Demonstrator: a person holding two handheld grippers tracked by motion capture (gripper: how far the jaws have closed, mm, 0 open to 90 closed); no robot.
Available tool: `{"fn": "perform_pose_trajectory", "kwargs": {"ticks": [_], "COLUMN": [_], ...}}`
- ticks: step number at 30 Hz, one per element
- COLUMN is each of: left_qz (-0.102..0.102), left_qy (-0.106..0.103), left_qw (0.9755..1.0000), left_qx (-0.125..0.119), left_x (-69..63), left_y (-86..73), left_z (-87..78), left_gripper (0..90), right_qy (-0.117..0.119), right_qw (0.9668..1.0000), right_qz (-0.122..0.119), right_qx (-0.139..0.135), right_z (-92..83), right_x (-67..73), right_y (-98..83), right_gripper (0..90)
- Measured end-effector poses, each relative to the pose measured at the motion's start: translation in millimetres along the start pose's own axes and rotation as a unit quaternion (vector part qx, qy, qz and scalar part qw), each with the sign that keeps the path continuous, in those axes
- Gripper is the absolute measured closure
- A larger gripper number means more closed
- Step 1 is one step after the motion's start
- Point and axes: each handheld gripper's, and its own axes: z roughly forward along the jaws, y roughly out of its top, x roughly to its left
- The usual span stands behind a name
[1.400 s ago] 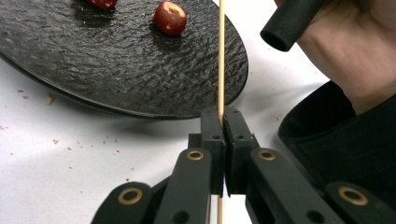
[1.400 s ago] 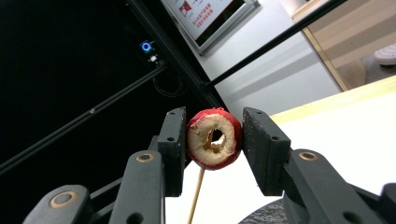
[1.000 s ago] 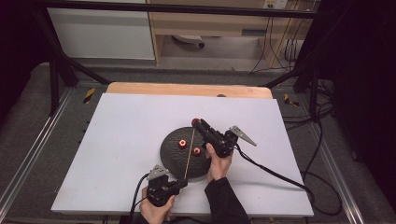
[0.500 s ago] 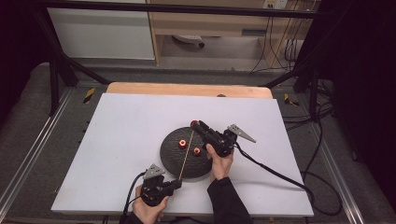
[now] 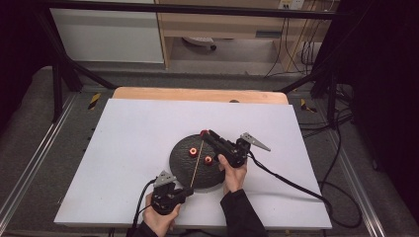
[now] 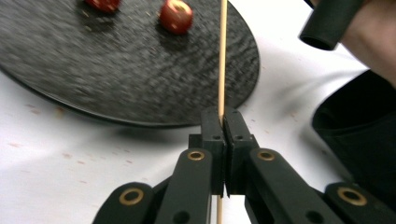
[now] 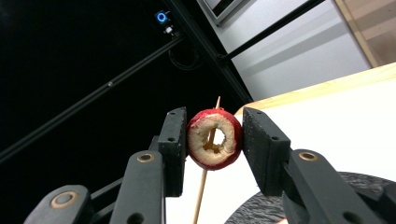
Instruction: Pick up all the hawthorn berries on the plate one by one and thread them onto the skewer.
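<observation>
My left gripper [image 5: 182, 192] [image 6: 226, 122] is shut on the lower end of a thin wooden skewer [image 5: 195, 163] [image 6: 222, 60], which runs up over a black round plate [image 5: 180, 163] [image 6: 116, 79]. My right gripper [image 5: 205, 134] [image 7: 215, 136] is shut on a red-skinned fruit ring [image 5: 203, 133] [image 7: 198, 142] with pale flesh. In the right gripper view the skewer [image 7: 201, 191] passes through the ring's hole and its tip pokes out above. Two more red fruit pieces [image 5: 193, 151] [image 5: 208, 159] [image 6: 176, 13] lie on the plate.
The plate sits on a white board [image 5: 128, 148] laid over a wooden table [image 5: 197, 94]. Cables [image 5: 291, 180] trail from the right gripper across the board to the right edge. A dark frame and rails surround the table.
</observation>
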Motion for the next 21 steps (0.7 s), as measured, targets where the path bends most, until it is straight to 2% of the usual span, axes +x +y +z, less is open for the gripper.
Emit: {"fn": "perform_pose_trajectory", "kwargs": {"ticks": [3, 5, 8, 9, 12, 15, 21], "left_qz": [0.002, 0.011, 0.012, 0.008, 0.002, 0.002, 0.008], "left_qy": [0.003, 0.008, 0.007, 0.005, 0.006, 0.008, 0.016], "left_qw": [1.0, 0.9999, 0.9998, 0.9997, 0.9996, 0.9996, 0.9993], "left_qx": [0.001, -0.001, -0.016, -0.025, -0.028, -0.027, -0.034], "left_x": [-0.2, -1.5, -4.9, -5.2, -3.5, -0.5, 1.8], "left_y": [-1.3, -2.6, -2.8, -0.4, 11.0, 19.1, 34.8], "left_z": [4.1, 8.3, 8.3, 6.7, 3.4, 4.1, 7.5], "left_gripper": [88.8, 88.8, 88.9, 88.9, 88.8, 88.8, 88.8], "right_qy": [0.004, 0.007, 0.006, 0.008, 0.008, 0.009, 0.011], "right_qw": [1.0, 0.9999, 0.9999, 0.9998, 0.9995, 0.9992, 0.9973], "right_qz": [0.001, 0.002, 0.001, 0.003, 0.003, -0.002, -0.008], "right_qx": [0.004, 0.008, 0.012, 0.019, 0.031, 0.038, 0.073], "right_z": [-0.9, -1.8, -2.7, -3.0, -3.1, -4.5, -7.2], "right_x": [1.0, 2.3, 3.6, 4.2, 4.9, 6.9, 9.8], "right_y": [0.4, -1.2, -3.6, -4.8, -12.3, -16.9, -26.9], "right_gripper": [61.8, 61.8, 61.8, 61.8, 61.8, 61.7, 61.5]}}
